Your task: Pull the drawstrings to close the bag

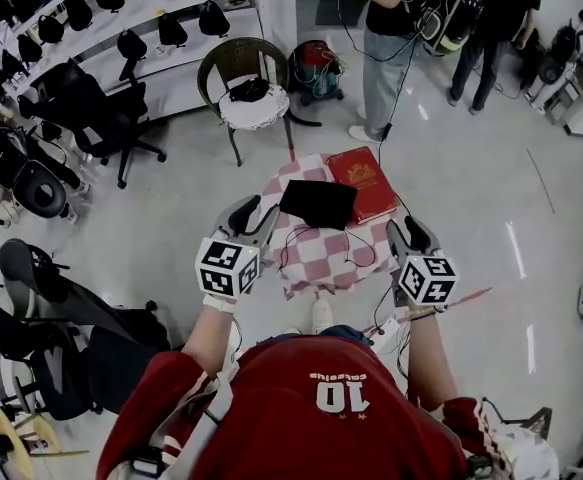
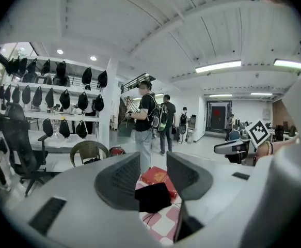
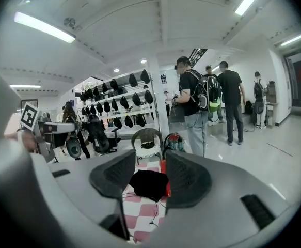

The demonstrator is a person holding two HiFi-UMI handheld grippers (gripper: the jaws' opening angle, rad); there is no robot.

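1. head view: the black bag (image 1: 318,203) lies flat at the far side of a small bench (image 1: 316,268) covered in a red-and-white check cloth. it partly overlaps a red book (image 1: 363,181). its thin drawstrings (image 1: 297,236) trail loose across the cloth toward me. i hold the left claw (image 1: 254,211) and right claw (image 1: 409,230) on either side of the bench. i judge that this sets one claw up for each cord, and neither cord is taken yet.
2. left gripper view: the left claw's jaws stand wide apart with nothing gripped. the bag shows beyond the gap, well short of contact. the right gripper's marker cube (image 2: 258,132) hovers off to the side.
3. right gripper view: the right claw's jaws are also spread wide and empty, aimed at the bag from above the near cloth. a cord (image 3: 155,211) runs down the checks below the jaws.
4. the room: a pale, glossy floor (image 1: 171,208) and a wicker chair (image 1: 246,78) behind the bench. white shelves (image 1: 121,18) are lined with dark items. people (image 3: 194,107) stand further back under strip lights.
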